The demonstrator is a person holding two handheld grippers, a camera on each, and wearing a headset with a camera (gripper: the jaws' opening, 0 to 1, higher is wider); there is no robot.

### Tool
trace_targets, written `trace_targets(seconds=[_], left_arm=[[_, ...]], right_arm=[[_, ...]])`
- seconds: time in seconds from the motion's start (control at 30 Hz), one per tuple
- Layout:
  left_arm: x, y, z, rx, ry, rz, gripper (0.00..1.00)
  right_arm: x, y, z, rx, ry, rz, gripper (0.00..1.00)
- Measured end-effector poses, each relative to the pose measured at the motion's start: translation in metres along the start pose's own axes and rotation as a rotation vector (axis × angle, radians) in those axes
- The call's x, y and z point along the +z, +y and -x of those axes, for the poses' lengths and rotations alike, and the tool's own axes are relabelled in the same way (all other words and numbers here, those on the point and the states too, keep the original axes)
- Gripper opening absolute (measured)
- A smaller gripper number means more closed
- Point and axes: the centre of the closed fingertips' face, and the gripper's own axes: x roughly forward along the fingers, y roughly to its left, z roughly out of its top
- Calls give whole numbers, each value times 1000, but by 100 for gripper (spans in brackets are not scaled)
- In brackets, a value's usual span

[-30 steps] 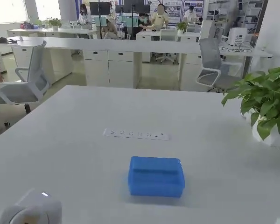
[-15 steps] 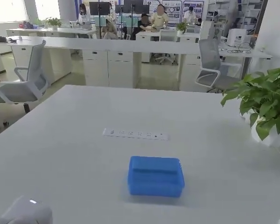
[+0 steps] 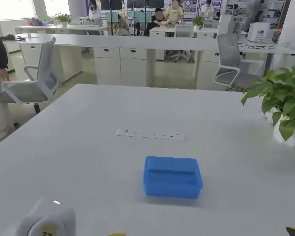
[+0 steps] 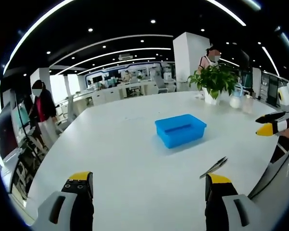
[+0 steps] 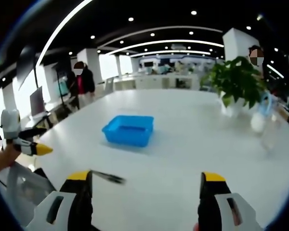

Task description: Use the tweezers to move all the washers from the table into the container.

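- The left gripper [image 4: 148, 177] is being held at the near edge of the white table [image 4: 120, 159], with its jaws standing wide apart.
- The right gripper [image 5: 144, 176] is being held at the same edge, its jaws likewise spread wide.
- The tweezers [image 4: 213, 167] are lying on the table between the two grippers, just beside the left gripper's right jaw.
- The blue container [image 3: 172, 176] is sitting farther out at mid-table, well apart from both grippers.
- A white power strip [image 3: 150, 134] is lying just beyond it.
- A potted plant [image 3: 285, 101] is standing at the table's right side.

An open-plan office: rows of white desks [image 3: 137, 42], swivel chairs [image 3: 32, 86], seated people [image 3: 160, 17], a potted plant [image 3: 285, 103], recessed ceiling lights [image 4: 153, 21].
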Motion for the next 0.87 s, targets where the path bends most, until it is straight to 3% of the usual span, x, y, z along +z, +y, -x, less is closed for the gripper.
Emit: trace_targets(seconds=[0.43, 0.67, 0.87], left_arm=[[-2, -1, -1, 11, 4, -46, 99], [-2, 0, 0, 12, 4, -29, 99], [-1, 0, 1, 5, -5, 7, 99]], right_arm=[[-4, 1, 0, 1, 5, -5, 90], [-7, 5, -3, -6, 27, 67, 90], [-4, 0, 0, -10, 5, 35, 90]])
